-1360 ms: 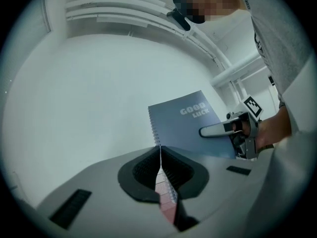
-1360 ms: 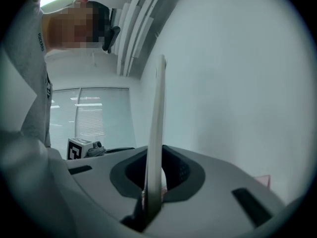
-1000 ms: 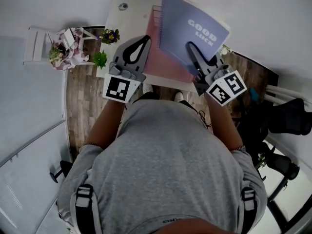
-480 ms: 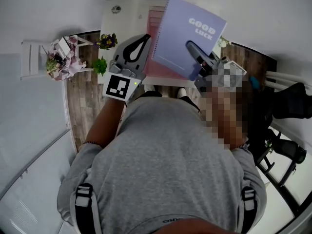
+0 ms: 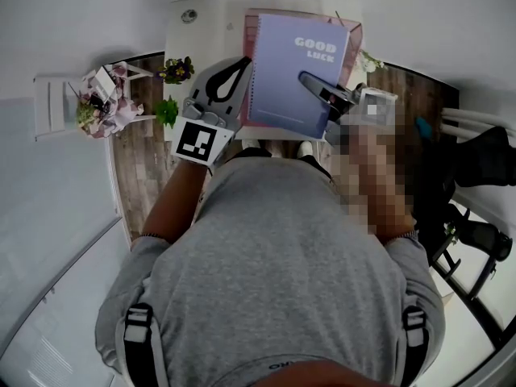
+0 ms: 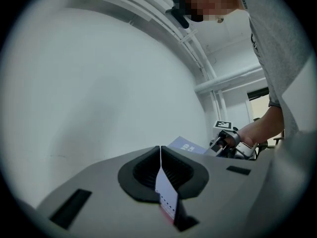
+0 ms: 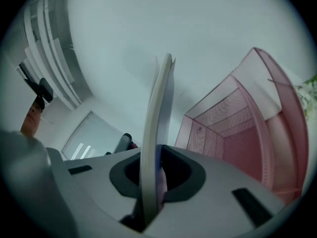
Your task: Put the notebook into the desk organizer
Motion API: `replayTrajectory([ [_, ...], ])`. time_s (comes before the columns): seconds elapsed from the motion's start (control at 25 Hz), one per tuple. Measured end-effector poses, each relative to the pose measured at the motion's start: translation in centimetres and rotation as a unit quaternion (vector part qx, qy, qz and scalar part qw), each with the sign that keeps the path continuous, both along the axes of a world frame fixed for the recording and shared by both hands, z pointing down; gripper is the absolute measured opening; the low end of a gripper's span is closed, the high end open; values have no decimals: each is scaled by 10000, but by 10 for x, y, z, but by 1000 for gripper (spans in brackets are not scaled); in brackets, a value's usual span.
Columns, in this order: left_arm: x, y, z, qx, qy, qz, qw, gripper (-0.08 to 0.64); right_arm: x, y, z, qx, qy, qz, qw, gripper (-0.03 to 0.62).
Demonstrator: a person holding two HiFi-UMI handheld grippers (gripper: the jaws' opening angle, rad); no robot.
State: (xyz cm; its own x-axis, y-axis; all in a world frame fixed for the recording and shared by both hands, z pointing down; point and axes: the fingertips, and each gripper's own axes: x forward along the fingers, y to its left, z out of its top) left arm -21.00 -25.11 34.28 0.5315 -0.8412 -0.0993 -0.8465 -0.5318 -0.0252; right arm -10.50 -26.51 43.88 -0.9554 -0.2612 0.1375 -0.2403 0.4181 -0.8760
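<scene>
A purple spiral notebook (image 5: pixel 290 71) marked "GOOD LUCK" is held up over the white desk (image 5: pixel 205 31). My right gripper (image 5: pixel 308 81) is shut on its lower right part. Behind the notebook stands the pink mesh desk organizer (image 5: pixel 355 35), mostly hidden by it. In the right gripper view the notebook (image 7: pixel 158 108) rises edge-on out of the right gripper (image 7: pixel 153 177), with the organizer (image 7: pixel 233 128) just to its right. My left gripper (image 5: pixel 234 69) is shut beside the notebook's left edge and apart from it. The left gripper (image 6: pixel 161 155) points at the wall, and a corner of the notebook (image 6: pixel 185 146) shows beyond it.
Two small potted plants (image 5: pixel 179 64) stand left of the desk, with a white stand of flowers (image 5: pixel 101 91) further left. A black chair (image 5: pixel 484 164) is at the right. A white wall runs behind the desk.
The notebook has turned from a slant to nearly square and shifted left in front of the organizer. The right gripper moved with it; the left gripper stayed put.
</scene>
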Motion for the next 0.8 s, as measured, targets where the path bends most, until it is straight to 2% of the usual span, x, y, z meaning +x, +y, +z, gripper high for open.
replayTrajectory([
  [0.32, -12, -10, 6, -80, 26, 0, 10000, 25, -21, -15, 20, -512, -99, -155, 9985, 51],
  [0.68, -13, -17, 11, -142, 67, 30, 9999, 25, -33, -26, 39, -527, 240, -260, 9980, 38],
  [0.8, -11, -18, 12, -150, 68, 67, 9998, 25, -32, -29, 49, -525, 556, -257, 9967, 41],
])
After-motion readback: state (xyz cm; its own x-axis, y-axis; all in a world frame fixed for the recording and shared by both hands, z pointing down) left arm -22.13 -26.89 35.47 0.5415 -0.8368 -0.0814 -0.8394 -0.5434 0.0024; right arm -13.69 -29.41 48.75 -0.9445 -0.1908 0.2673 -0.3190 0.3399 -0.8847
